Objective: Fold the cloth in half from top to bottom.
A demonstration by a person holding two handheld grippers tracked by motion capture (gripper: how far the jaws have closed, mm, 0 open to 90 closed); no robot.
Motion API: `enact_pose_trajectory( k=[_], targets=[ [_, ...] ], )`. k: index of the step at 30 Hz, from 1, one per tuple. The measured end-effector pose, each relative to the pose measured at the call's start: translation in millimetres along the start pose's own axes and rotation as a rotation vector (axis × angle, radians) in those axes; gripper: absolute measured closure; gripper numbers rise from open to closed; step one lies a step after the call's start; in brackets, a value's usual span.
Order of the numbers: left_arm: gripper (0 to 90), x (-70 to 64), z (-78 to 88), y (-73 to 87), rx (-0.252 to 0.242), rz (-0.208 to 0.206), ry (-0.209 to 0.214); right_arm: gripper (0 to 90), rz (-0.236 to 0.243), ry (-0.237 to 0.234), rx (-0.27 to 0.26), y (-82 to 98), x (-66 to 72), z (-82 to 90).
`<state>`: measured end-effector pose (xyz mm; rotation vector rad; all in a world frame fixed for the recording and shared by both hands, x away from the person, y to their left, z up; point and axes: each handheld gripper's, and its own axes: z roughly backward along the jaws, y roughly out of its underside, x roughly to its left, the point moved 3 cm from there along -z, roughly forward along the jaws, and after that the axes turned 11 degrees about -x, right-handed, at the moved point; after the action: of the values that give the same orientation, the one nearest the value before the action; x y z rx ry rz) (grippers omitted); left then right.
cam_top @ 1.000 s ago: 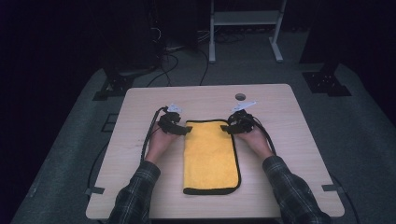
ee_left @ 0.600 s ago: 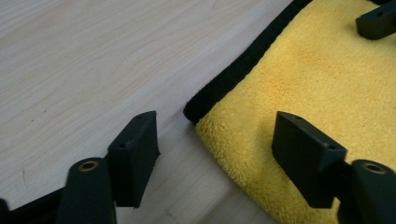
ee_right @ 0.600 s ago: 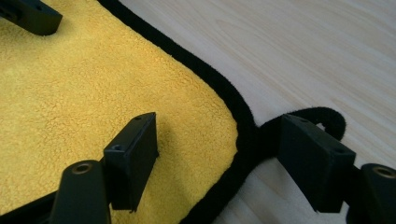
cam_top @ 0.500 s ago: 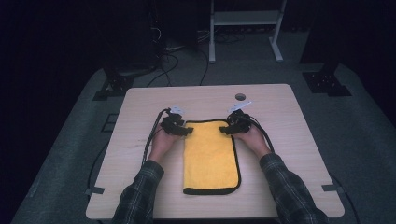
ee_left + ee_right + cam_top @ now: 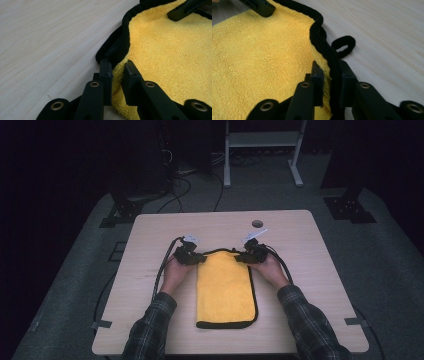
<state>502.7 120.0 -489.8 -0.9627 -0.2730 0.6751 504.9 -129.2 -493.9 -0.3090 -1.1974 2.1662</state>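
Note:
A yellow towel (image 5: 226, 290) with a black hem lies folded lengthwise on the wooden table (image 5: 150, 235). My left gripper (image 5: 199, 260) pinches the towel's far left corner; in the left gripper view its jaws (image 5: 117, 72) have just closed on a fold of yellow cloth (image 5: 172, 50). My right gripper (image 5: 241, 258) holds the far right corner; its jaws (image 5: 329, 72) have just closed on the black hem (image 5: 322, 42) and the yellow pile (image 5: 262, 55). A small black hanging loop (image 5: 344, 45) sticks out beside that hem.
A round cable hole (image 5: 257, 224) sits in the table's far side. Black cables (image 5: 162, 265) trail from both grippers across the wood. A white metal stand (image 5: 260, 150) and dark equipment stand on the grey floor beyond the table.
Both hands slid slightly away along the table to the towel's far corners. Both grippers' jaws closed on the towel's corners.

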Motion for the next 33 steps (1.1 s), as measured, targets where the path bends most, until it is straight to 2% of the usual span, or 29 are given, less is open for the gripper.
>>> enact_pose_trajectory(
  k=[4, 8, 12, 15, 18, 22, 25, 28, 29, 33],
  targets=[
    [80.6, -0.4, 0.5, -0.7, -0.01, -0.011, -0.007, 80.4, -0.016, -0.005, 0.009, -0.6, -0.3, 0.0],
    [80.9, 1.0, 3.0, -7.1, -0.03, -0.02, -0.016, 80.9, 0.009, 0.022, 0.011, -3.1, -1.7, 0.7],
    [81.2, 0.7, 9.2, -23.1, -0.061, -0.048, -0.03, 81.0, 0.015, 0.045, -0.01, -9.4, -4.2, 3.4],
    [81.2, 1.3, 15.9, -37.2, -0.09, -0.077, -0.044, 80.9, 0.019, 0.054, -0.038, -19.8, -7.0, 9.8],
    [81.3, 1.3, 22.9, -46.8, -0.114, -0.09, -0.044, 80.9, 0.015, 0.053, -0.078, -30.8, -9.2, 19.7],
    [81.3, -4.7, 33.0, -53.4, -0.151, -0.1, -0.02, 80.9, 0.005, 0.035, -0.125, -35.7, -7.8, 32.2],
    [81.3, -10.4, 39.6, -52.0, -0.154, -0.118, 0.006, 80.8, 0.005, 0.012, -0.143, -33.0, -3.0, 39.9],
    [81.2, -17.5, 48.6, -47.6, -0.164, -0.128, 0.047, 80.8, 0.001, -0.017, -0.173, -27.8, 3.5, 48.5],
    [81.2, -21.0, 52.2, -45.2, -0.179, -0.131, 0.055, 80.8, 0.0, -0.024, -0.178, -26.3, 5.4, 50.3],
    [81.2, -31.2, 60.8, -36.5, -0.183, -0.142, 0.085, 80.7, 0.001, -0.058, -0.195, -17.1, 16.6, 59.0]
  ],
)
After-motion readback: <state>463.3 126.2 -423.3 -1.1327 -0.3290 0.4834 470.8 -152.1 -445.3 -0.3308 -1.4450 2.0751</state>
